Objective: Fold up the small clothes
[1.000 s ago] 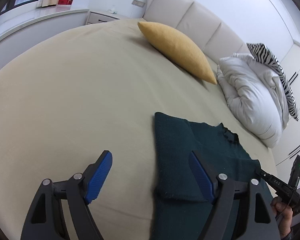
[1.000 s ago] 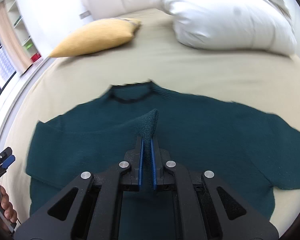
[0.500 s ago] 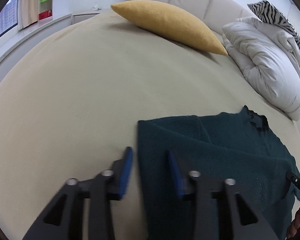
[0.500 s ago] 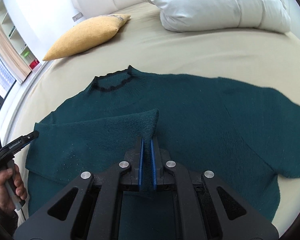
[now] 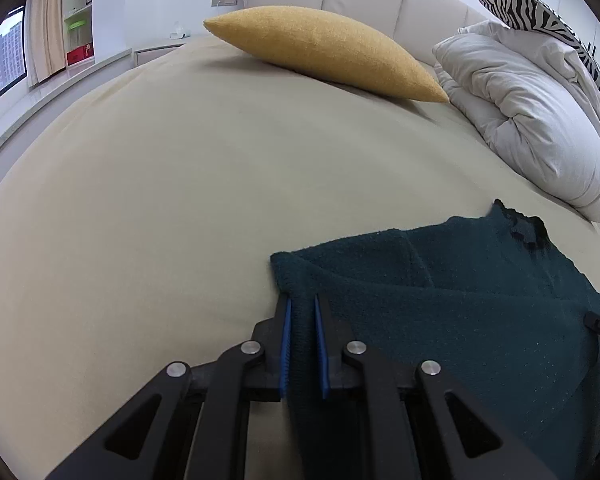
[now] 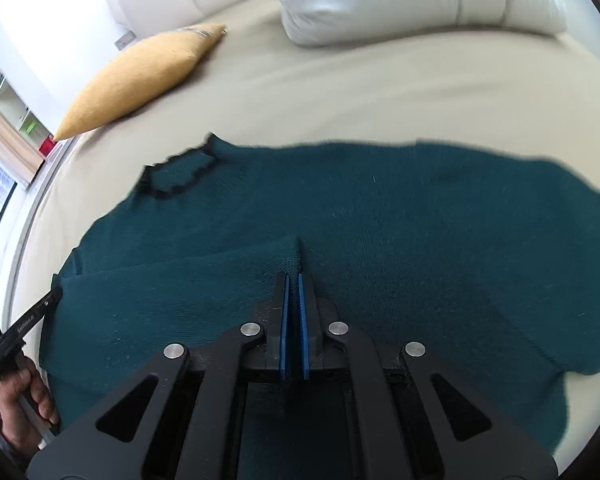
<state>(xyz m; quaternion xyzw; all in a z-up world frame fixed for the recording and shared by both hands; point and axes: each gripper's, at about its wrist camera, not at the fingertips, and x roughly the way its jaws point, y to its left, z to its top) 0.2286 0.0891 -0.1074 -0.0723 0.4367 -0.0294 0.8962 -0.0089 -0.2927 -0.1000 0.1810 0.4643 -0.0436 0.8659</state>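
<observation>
A dark green sweater (image 6: 380, 220) lies spread on a beige bed (image 5: 160, 200), its black-trimmed neckline (image 6: 180, 176) toward the headboard. The left gripper (image 5: 300, 320) is clenched on the sweater's folded left edge, where the knit ends and open sheet runs clear to the left. The right gripper (image 6: 294, 292) grips a raised fold of sleeve cloth over the sweater's middle. A yellow cushion (image 5: 324, 56) and a white duvet (image 5: 532, 120) sit well apart, near the headboard, leaving broad bare sheet between them and the garment. A second ago the left gripper's blue pads stood wide apart above the sheet; half a second ago they were narrowing astride that edge. The right gripper's hold is unchanged.
</observation>
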